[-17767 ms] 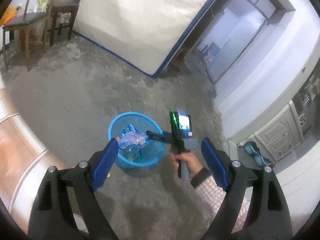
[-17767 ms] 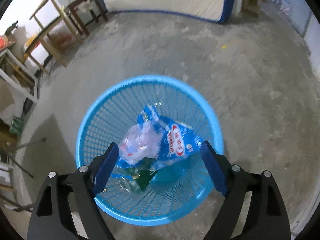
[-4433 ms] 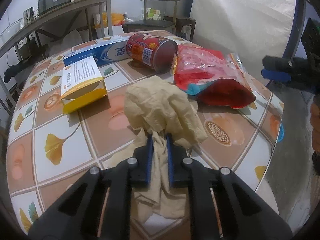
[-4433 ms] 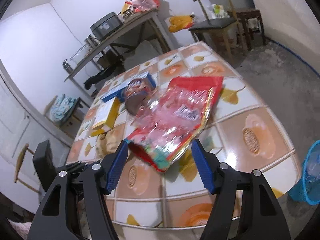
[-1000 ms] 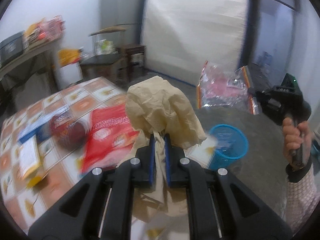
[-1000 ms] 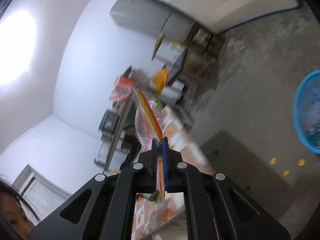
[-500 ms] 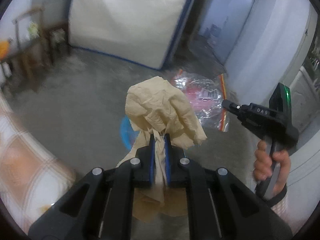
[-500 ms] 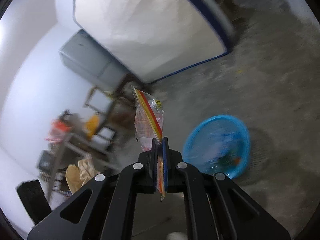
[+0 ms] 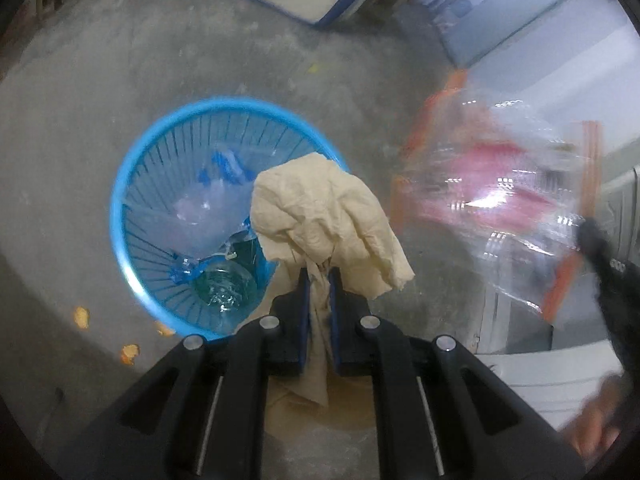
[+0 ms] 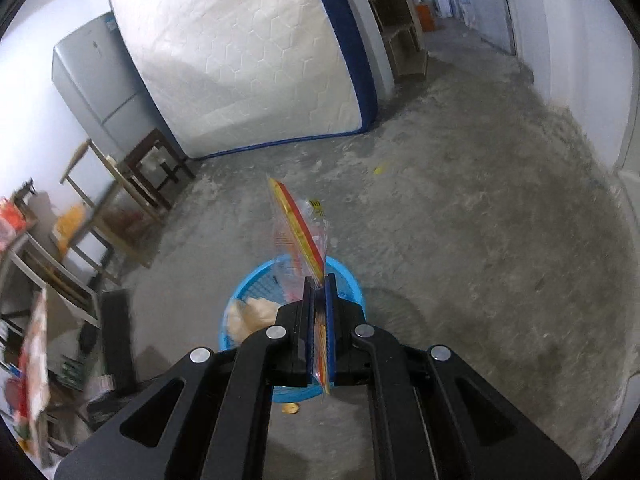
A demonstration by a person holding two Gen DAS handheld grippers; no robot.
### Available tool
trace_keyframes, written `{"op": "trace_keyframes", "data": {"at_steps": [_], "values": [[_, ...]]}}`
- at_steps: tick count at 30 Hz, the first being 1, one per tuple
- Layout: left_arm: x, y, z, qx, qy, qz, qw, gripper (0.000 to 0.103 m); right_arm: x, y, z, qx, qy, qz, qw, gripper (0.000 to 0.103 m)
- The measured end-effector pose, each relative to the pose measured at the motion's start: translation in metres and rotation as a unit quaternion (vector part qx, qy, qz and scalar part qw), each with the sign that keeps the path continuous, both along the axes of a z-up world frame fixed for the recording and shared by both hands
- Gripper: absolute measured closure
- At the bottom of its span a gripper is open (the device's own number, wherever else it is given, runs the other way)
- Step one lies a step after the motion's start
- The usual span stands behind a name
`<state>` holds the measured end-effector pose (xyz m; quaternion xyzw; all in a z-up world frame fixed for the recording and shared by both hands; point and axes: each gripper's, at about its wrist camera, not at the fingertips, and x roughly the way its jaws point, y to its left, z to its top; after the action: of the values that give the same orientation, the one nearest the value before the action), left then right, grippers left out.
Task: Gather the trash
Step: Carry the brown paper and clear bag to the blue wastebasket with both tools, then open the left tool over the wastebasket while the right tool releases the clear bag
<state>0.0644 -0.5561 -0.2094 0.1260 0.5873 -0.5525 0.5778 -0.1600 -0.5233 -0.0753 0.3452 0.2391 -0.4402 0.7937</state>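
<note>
A round blue basket (image 9: 120, 216) stands on the concrete floor with clear plastic wrappers and a bottle inside. My left gripper (image 9: 319, 280) is shut on a crumpled beige paper wad (image 9: 324, 216) and holds it above the basket's right rim. My right gripper (image 10: 319, 284) is shut on a clear red-edged plastic bag (image 10: 298, 228), held above the basket (image 10: 344, 276). In the left wrist view the bag (image 9: 496, 208) hangs blurred at the right. The paper wad (image 10: 252, 312) also shows in the right wrist view.
A white mattress (image 10: 248, 60) leans on the far wall beside a grey fridge (image 10: 92, 84). Wooden chairs (image 10: 120, 196) and a cluttered table edge (image 10: 32, 352) are at the left. Orange scraps (image 9: 130, 354) lie on the floor by the basket.
Both grippers have swung away from the table and down over the basket. The basket now sits right under the paper wad, and the plastic bag has come closer above it.
</note>
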Motion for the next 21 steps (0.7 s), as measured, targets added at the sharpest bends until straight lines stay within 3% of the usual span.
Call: {"op": "trace_keyframes", "data": {"at_steps": [2, 4, 5, 8, 15, 21], "values": [[0.000, -0.003, -0.014, 0.005, 0.012, 0.010, 0.9999, 0.093, 0.006, 0.000, 0.000, -0.006, 0.013, 0.009, 1.000, 0.098], [0.006, -0.005, -0.024, 0.001, 0.031, 0.020, 0.9993, 0.076, 0.009, 0.002, -0.005, -0.004, 0.025, 0.015, 1.000, 0.098], [0.005, -0.003, -0.024, -0.003, 0.033, 0.024, 0.9992, 0.062, 0.014, 0.003, -0.009, -0.004, 0.036, 0.016, 0.999, 0.098], [0.014, 0.008, -0.015, -0.037, 0.028, 0.037, 0.9983, 0.047, 0.020, 0.003, -0.022, 0.006, 0.047, 0.018, 0.999, 0.098], [0.035, 0.023, 0.019, -0.079, 0.027, 0.077, 0.9935, 0.045, 0.035, 0.006, -0.038, 0.017, 0.073, 0.027, 0.997, 0.098], [0.019, 0.049, 0.075, -0.106, -0.021, 0.055, 0.9926, 0.041, 0.055, 0.003, -0.060, 0.053, 0.099, 0.049, 0.992, 0.098]]}}
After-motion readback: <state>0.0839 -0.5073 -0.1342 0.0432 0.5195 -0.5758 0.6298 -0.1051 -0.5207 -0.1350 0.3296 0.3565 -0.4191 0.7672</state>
